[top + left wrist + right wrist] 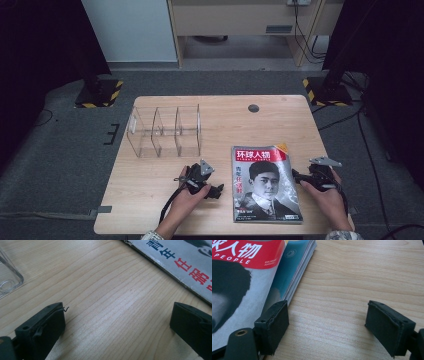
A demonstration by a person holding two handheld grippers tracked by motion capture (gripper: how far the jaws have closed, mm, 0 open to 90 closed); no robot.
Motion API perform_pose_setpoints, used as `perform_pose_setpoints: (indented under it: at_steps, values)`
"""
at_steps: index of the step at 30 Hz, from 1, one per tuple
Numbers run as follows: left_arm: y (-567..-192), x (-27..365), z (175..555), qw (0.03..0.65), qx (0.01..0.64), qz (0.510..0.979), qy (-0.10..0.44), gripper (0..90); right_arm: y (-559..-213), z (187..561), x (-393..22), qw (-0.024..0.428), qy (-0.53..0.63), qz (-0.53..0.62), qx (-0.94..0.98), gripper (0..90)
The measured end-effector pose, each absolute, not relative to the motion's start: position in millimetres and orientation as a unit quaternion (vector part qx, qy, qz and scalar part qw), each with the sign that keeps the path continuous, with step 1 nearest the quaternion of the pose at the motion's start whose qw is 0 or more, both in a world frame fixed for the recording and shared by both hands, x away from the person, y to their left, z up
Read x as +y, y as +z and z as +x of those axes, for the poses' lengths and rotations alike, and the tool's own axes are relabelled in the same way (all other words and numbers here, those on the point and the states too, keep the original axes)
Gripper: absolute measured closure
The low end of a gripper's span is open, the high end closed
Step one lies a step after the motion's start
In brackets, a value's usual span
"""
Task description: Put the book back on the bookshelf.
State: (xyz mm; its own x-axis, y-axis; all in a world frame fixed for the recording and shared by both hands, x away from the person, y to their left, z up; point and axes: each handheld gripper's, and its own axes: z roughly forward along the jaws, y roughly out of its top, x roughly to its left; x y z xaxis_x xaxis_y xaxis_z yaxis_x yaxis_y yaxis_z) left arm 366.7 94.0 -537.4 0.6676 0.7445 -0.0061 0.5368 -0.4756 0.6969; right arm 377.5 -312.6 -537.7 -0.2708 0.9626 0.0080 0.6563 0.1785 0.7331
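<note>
From the high view, the left gripper [218, 190] is resting low on the table [165, 200] with its jaws aimed toward the magazine [265, 185], which is lying flat just beyond its tips. The right gripper [296, 176] is sitting at the opposite long edge of the magazine, jaws pointing inward at it, so the two are flanking the magazine, probably to take it from both sides. Up and away from the left gripper, the clear divided rack [165, 131] is standing empty; with its upright slots it looks like the likely place for the magazine.

In the left gripper view, the jaws are standing spread wide with bare wood between them. The magazine's spine edge [175, 270] is running ahead and to the right, near but not touching; a corner of the rack [8, 281] is showing far left.

In the right gripper view, the jaws are also spread apart, pinching nothing. The near jaw is sitting right against the magazine's [249, 290] page edge, where the fanned pages are offering a lip to slide under.
</note>
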Motion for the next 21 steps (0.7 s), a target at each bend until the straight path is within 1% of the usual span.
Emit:
perform_pose_setpoints:
  at_steps: [9,11,13,14,15,17,21]
  values:
    - [-537,94,366,0.347,0.37,0.849,0.147,0.0,-537,378,-313,0.236,0.318,0.557,0.73,18.3]
    - [-536,94,366,0.353,0.37,0.847,0.143,3.5,-534,379,-313,0.228,0.311,0.563,0.731,17.3]
    - [-534,93,366,0.361,0.372,0.844,0.138,4.2,-533,378,-313,0.231,0.312,0.564,0.729,17.0]
    - [-530,92,365,0.371,0.371,0.84,0.142,4.5,-528,377,-314,0.244,0.318,0.565,0.721,16.1]
    - [-530,92,365,0.371,0.371,0.84,0.142,4.7,-528,377,-314,0.244,0.318,0.565,0.721,16.1]
    - [-529,90,364,0.38,0.371,0.836,0.135,5.3,-519,375,-314,0.263,0.325,0.576,0.702,14.4]
    - [-528,85,361,0.385,0.368,0.837,0.127,6.3,-513,373,-310,0.26,0.336,0.564,0.708,14.3]
